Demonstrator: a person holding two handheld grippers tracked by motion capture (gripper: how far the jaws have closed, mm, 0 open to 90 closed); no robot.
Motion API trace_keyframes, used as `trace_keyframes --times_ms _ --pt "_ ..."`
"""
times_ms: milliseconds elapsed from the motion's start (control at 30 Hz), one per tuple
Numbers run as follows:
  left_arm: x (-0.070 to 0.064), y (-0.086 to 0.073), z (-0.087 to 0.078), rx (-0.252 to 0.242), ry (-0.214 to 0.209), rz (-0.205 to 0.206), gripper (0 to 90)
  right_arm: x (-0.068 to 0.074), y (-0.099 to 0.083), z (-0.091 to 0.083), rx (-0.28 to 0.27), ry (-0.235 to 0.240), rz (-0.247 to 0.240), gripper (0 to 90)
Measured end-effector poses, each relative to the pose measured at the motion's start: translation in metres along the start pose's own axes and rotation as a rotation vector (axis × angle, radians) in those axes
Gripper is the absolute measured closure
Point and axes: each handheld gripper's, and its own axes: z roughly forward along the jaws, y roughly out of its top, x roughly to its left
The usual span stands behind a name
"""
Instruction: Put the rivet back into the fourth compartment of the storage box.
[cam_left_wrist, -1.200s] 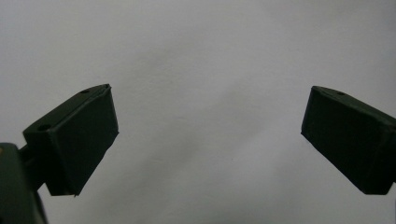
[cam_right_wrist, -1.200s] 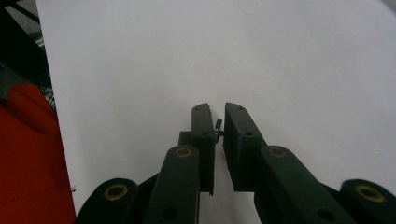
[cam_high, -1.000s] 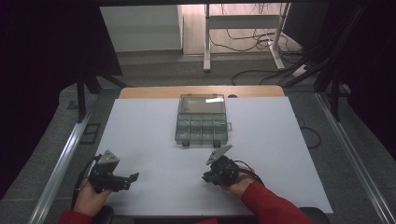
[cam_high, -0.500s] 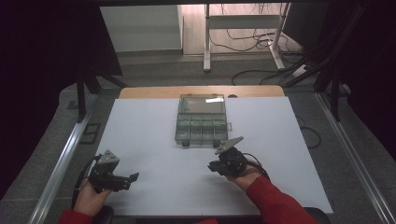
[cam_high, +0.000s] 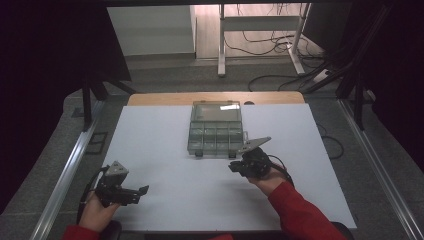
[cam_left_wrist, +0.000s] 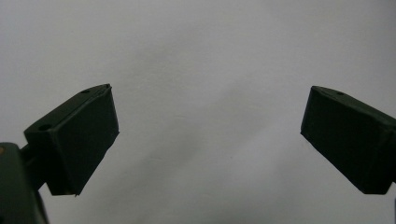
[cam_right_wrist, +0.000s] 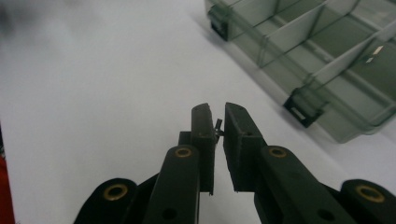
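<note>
At the near left edge of the white counter (cam_high: 165, 130), the left hand-held gripper (cam_high: 134, 192) rests low in the person's hand, its jaws spread wide apart over bare surface. Farther in, right of centre, the right hand-held gripper (cam_right_wrist: 216, 122) has its jaws drawn almost together, pinching a tiny dark part (cam_right_wrist: 218, 126) between the tips. Just beyond it, near but apart, lies the clear compartment box (cam_high: 216, 129), its dark latches (cam_right_wrist: 302, 106) on the near side.
</note>
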Motion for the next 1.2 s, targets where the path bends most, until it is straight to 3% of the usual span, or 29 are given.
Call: trace_keyframes --times_ms 233,567,1200 --pt "0.000 0.000 0.000 0.004 0.002 0.003 4.5 -0.016 0.004 -0.008 -0.038 -0.028 0.028 82.0" --pt "0.000 0.000 0.000 0.006 0.003 0.005 4.5 -0.038 0.009 -0.012 -0.050 -0.074 0.055 82.0" --pt "0.000 0.001 0.001 0.003 -0.001 0.000 4.5 -0.079 0.028 0.002 -0.066 -0.139 0.109 82.0"
